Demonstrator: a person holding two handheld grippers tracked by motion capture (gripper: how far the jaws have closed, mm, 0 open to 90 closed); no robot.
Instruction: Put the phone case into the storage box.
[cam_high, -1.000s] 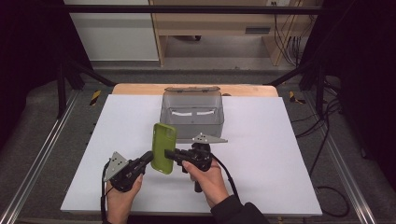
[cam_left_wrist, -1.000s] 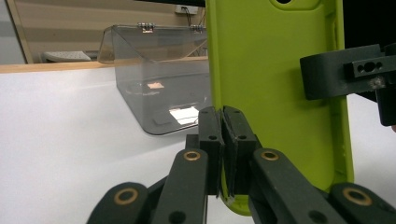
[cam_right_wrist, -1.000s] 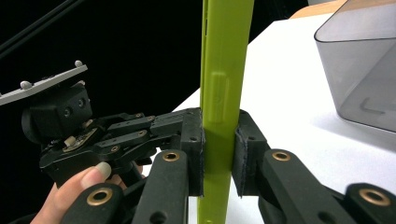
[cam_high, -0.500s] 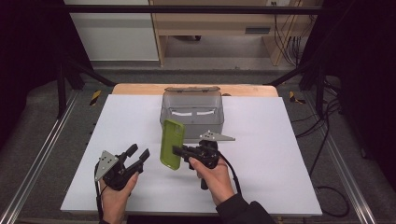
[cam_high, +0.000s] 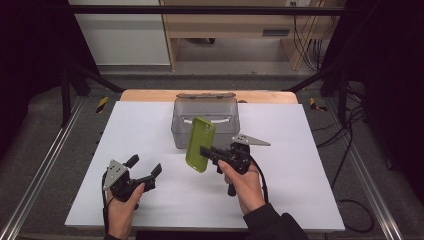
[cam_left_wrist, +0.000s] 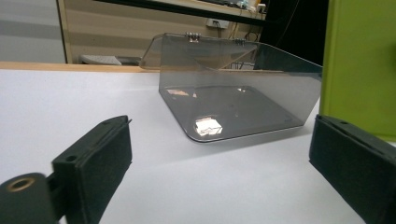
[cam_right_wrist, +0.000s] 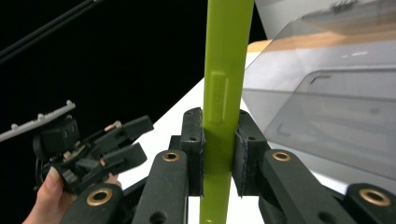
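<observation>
White laminate covers the tabletop (cam_high: 310, 200), which carries every item in the work; at its far middle stands the smoky translucent box (cam_high: 206, 121), lid hinged back and open, interior apparently bare, though the tinted walls limit certainty; next in size is the lime-green phone case (cam_high: 201, 144), held upright on its long edge above the tabletop, just in front of the box's near wall and clear of the surface; the right tongs (cam_high: 204, 151) are clenched on the case, and the right gripper view shows both pads pressing flat on its two faces (cam_right_wrist: 223, 93) with the case rising straight between them; the left tongs (cam_high: 144, 167) sit low at the near left, well apart from the case, their jaws having just been opening and now standing wide with nothing between them, as the left gripper view confirms with bare tabletop between the pads (cam_left_wrist: 95, 161) and the box (cam_left_wrist: 233, 88) ahead; judged from this arrangement, the step in hand is single-handed carriage of the case by the right tongs after release by the left; the next move probably calls for lifting the case above the box rim, advancing it over the opening, and lowering it inside before the pads are released; the near wall must be cleared to avoid knocking the box.
</observation>
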